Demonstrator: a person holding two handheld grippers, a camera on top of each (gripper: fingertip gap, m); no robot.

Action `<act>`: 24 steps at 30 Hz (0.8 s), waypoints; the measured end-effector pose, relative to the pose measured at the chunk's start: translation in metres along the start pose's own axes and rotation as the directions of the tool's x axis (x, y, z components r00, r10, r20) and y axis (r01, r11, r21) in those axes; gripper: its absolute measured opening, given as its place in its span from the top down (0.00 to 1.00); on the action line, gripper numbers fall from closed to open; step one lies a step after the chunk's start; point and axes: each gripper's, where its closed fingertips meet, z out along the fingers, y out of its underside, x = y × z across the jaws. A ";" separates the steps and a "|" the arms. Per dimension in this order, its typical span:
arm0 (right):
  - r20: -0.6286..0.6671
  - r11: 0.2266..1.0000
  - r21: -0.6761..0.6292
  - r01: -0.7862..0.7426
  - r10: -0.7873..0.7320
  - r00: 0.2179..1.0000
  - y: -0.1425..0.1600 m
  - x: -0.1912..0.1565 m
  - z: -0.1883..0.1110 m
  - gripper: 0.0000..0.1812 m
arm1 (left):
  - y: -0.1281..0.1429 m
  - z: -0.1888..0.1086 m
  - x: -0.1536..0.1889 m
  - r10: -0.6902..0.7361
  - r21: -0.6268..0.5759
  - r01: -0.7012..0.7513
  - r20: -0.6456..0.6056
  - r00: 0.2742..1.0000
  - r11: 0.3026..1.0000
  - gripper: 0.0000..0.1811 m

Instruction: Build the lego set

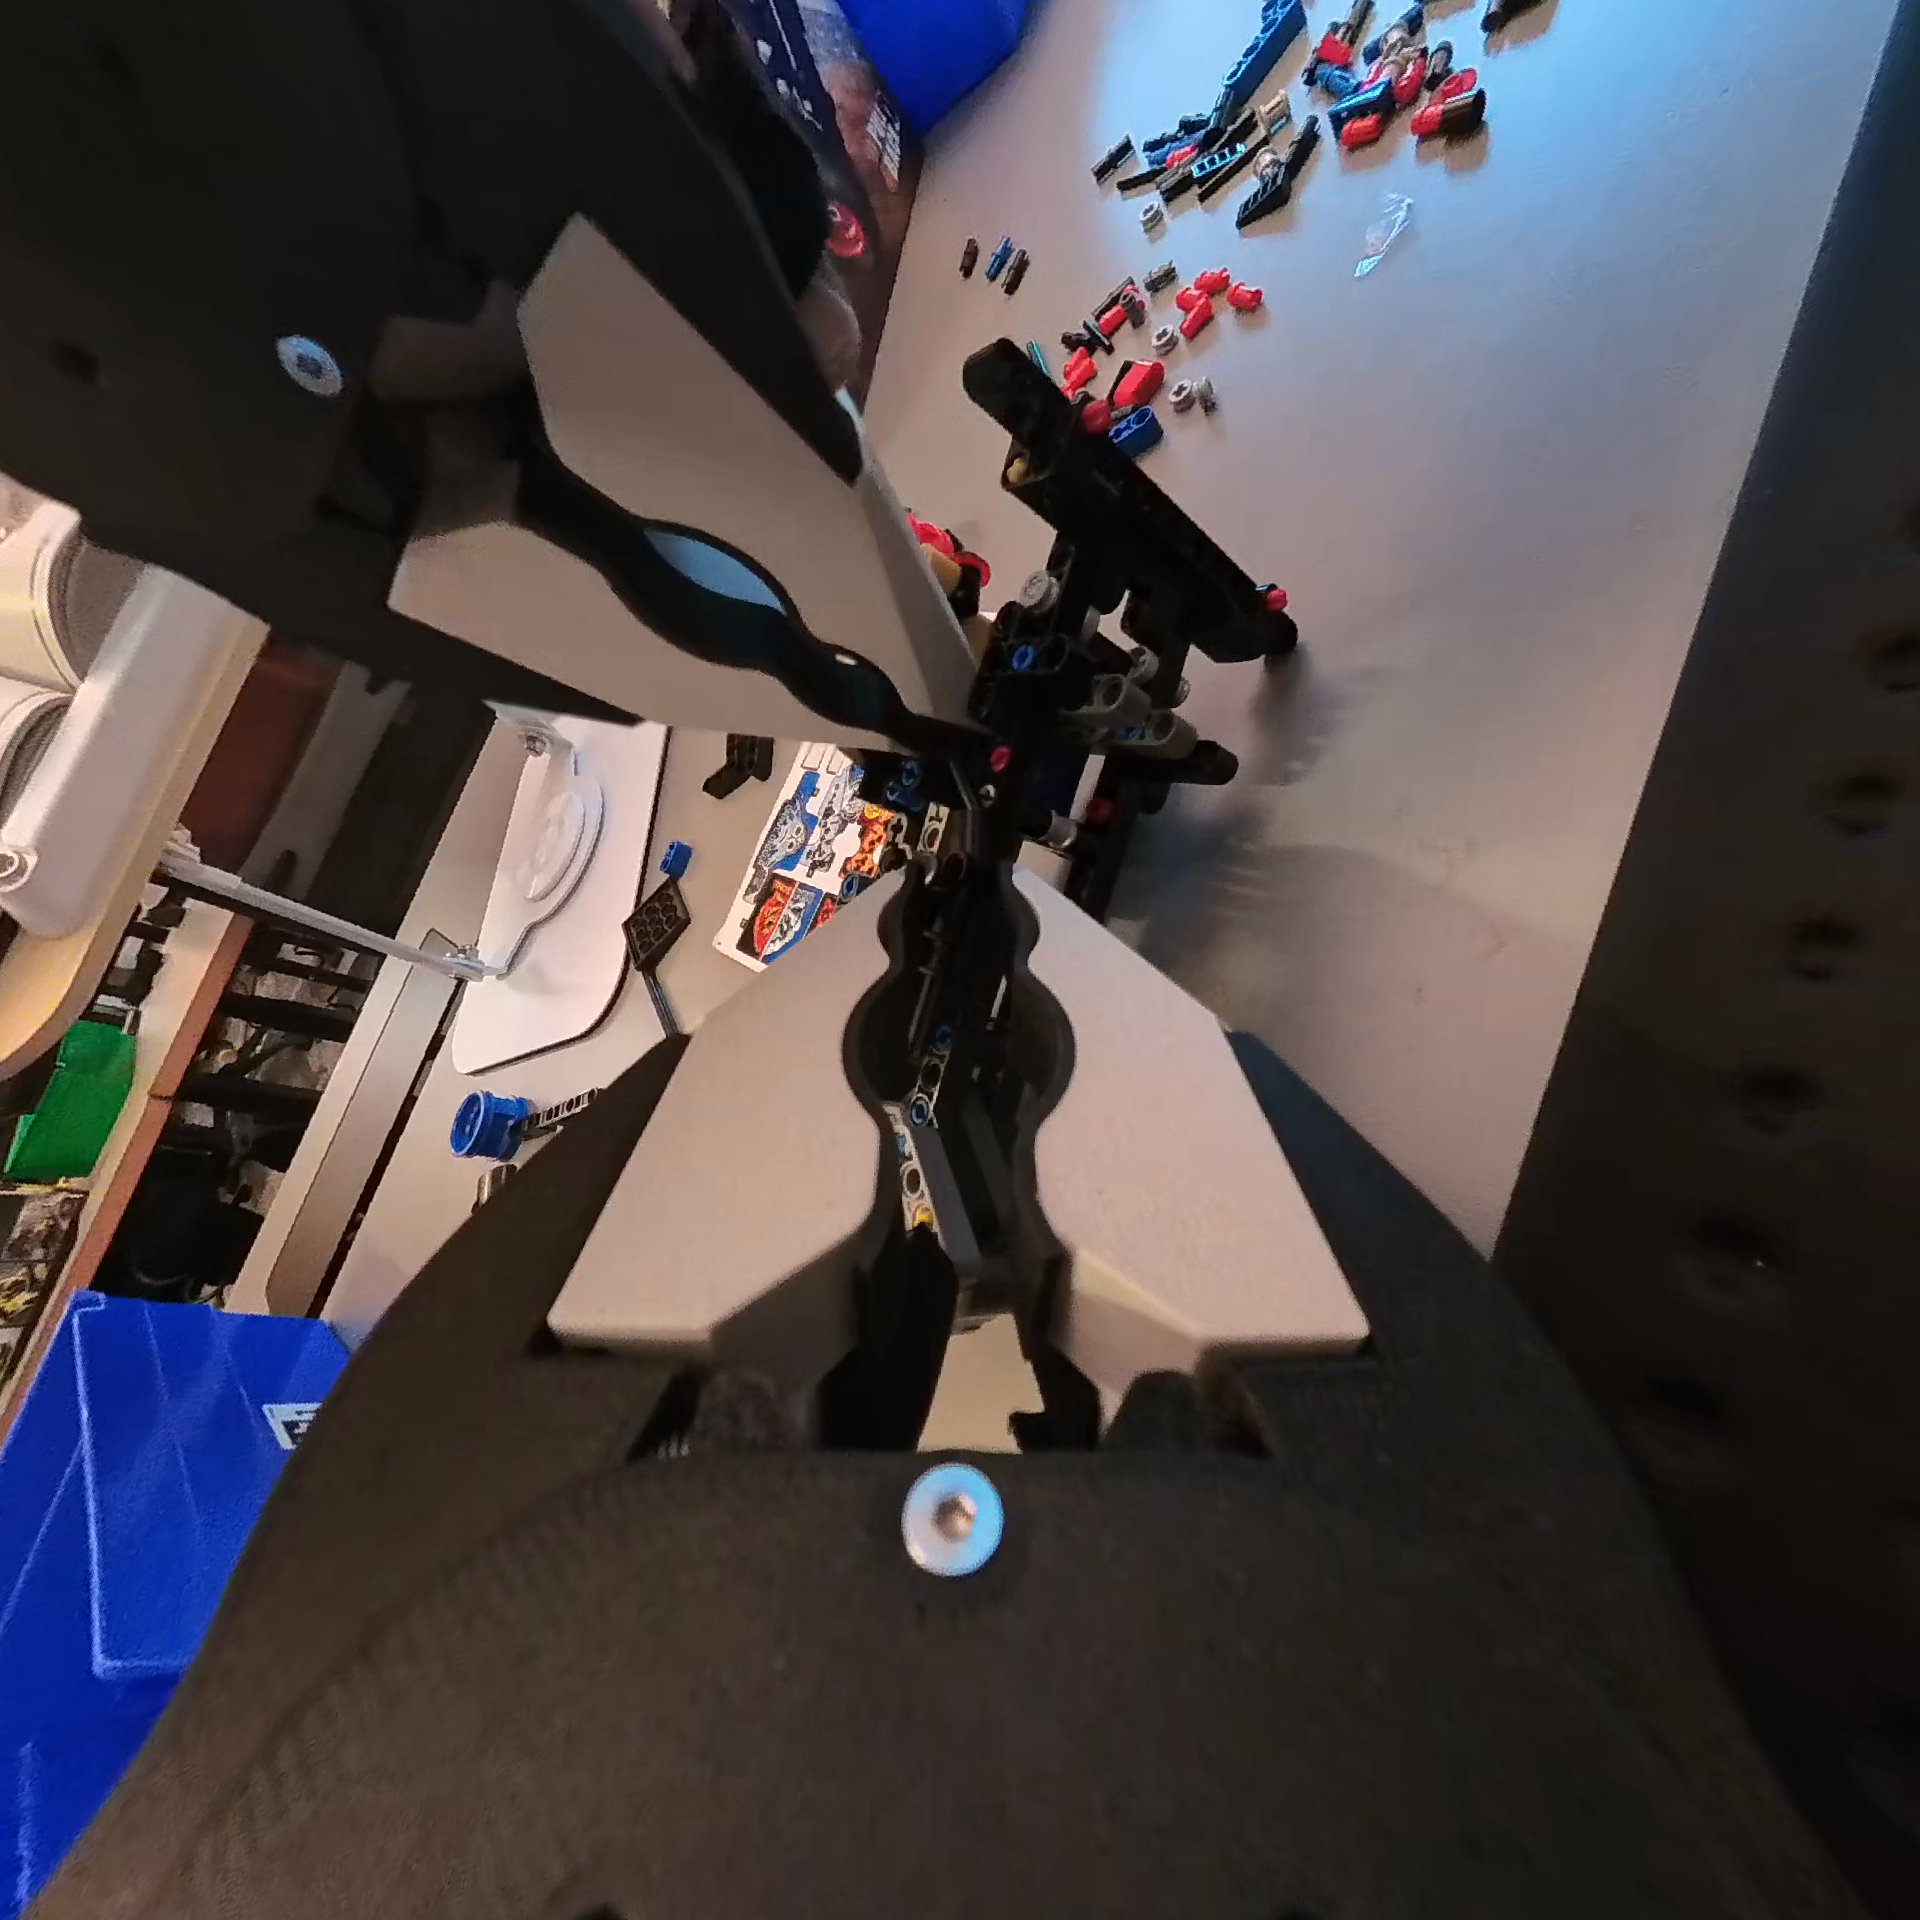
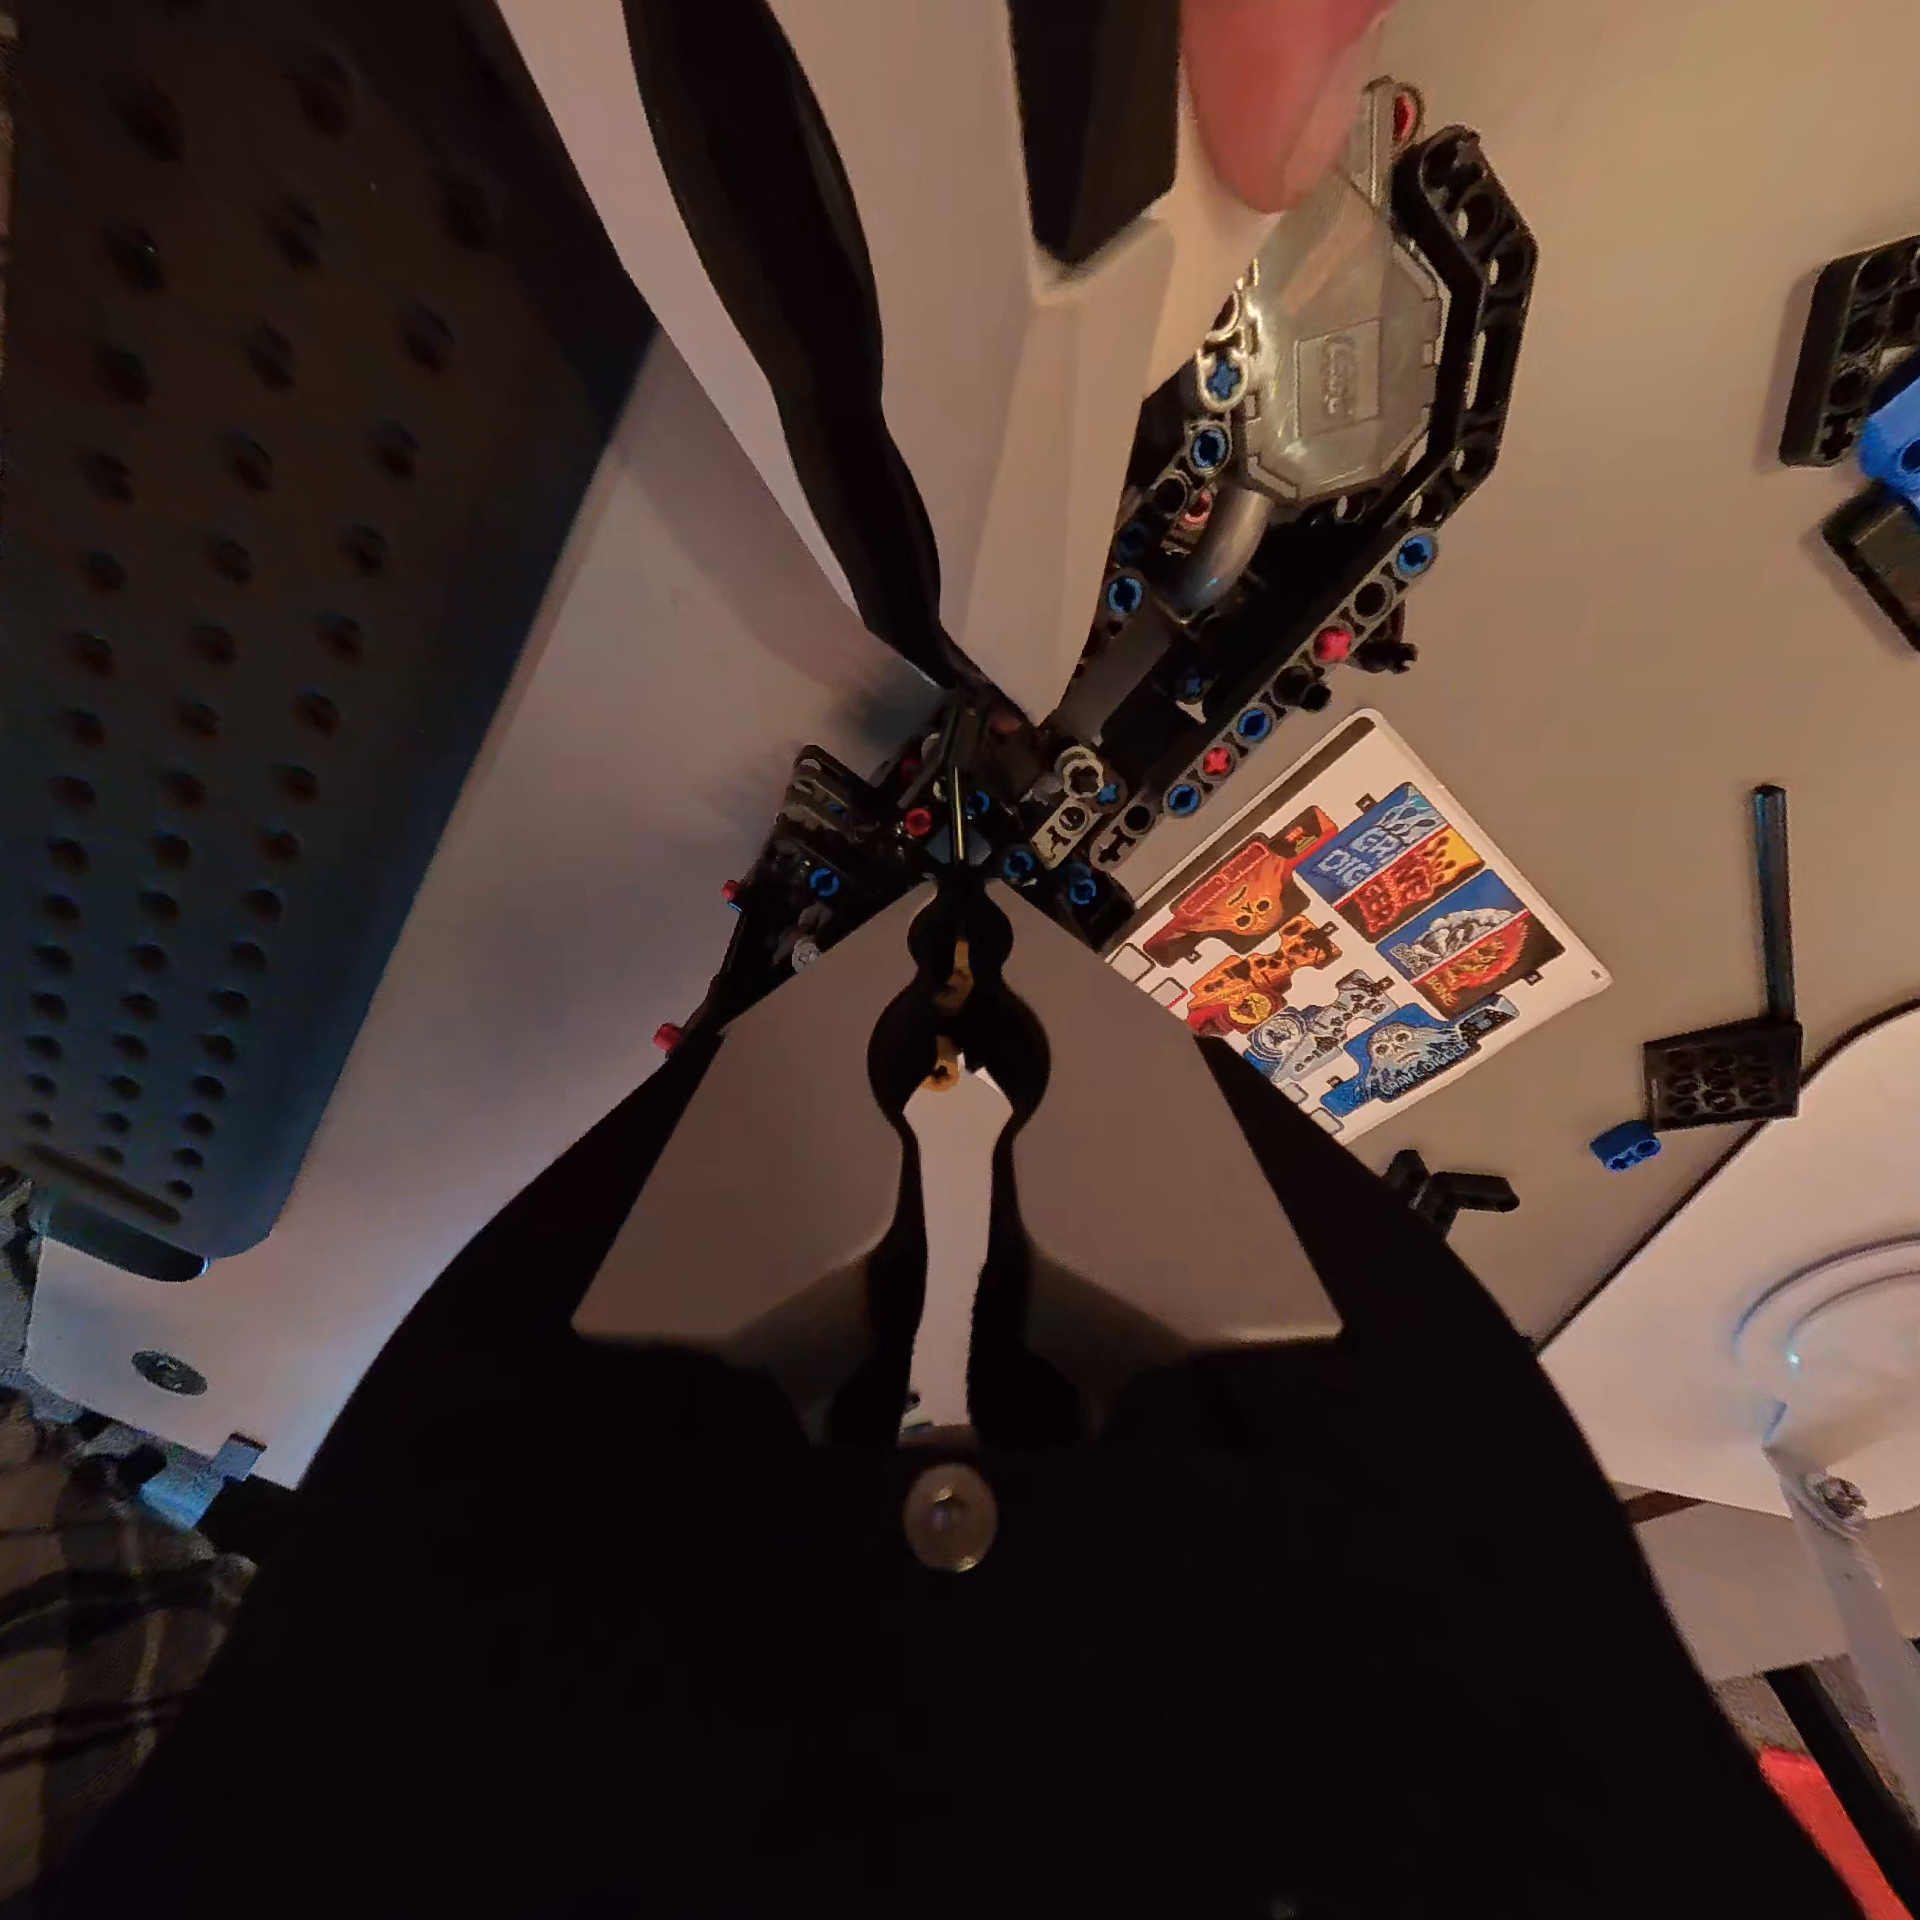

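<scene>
Model (image 1: 1101, 665) is a half-built black beam frame with blue and red pins and grey axles, standing on the white table (image 1: 1455, 623). Right wrist view shows a silver faceted piece (image 2: 1320, 384) set inside a bent black beam loop at the frame's far end, a fingertip (image 2: 1262, 94) touching its top edge.

Left gripper (image 1: 951, 888) is nearly closed, clamped on a black beam of the model that runs back between its fingers. Right gripper (image 2: 961, 883) is narrow too, tips pressed at the model's middle, a small yellow part (image 2: 951, 1023) pinched in its notch. The two grippers meet tip to tip at the model.

Sticker sheet (image 2: 1351, 935) lies flat just beside the model. Loose parts (image 1: 1309, 114), red, blue and black, scattered farther off on the table.
</scene>
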 end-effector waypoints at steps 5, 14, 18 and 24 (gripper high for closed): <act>-0.003 0.999 0.032 -0.005 0.005 1.000 -0.002 0.000 -0.003 1.00 | 0.000 0.000 0.000 0.001 -0.001 -0.001 0.002 1.000 1.000 0.94; 0.010 0.995 0.081 -0.059 0.059 0.998 -0.002 0.001 -0.003 1.00 | 0.001 0.000 -0.001 -0.001 -0.005 0.001 0.007 1.000 1.000 0.94; 0.004 0.994 0.076 -0.078 0.078 0.997 -0.001 0.001 -0.002 1.00 | 0.002 -0.001 -0.001 -0.005 -0.009 0.005 0.010 1.000 1.000 0.94; -0.017 0.998 0.022 -0.053 0.053 0.998 0.000 0.000 0.001 1.00 | 0.003 -0.002 -0.002 -0.010 -0.018 0.010 0.014 1.000 1.000 0.94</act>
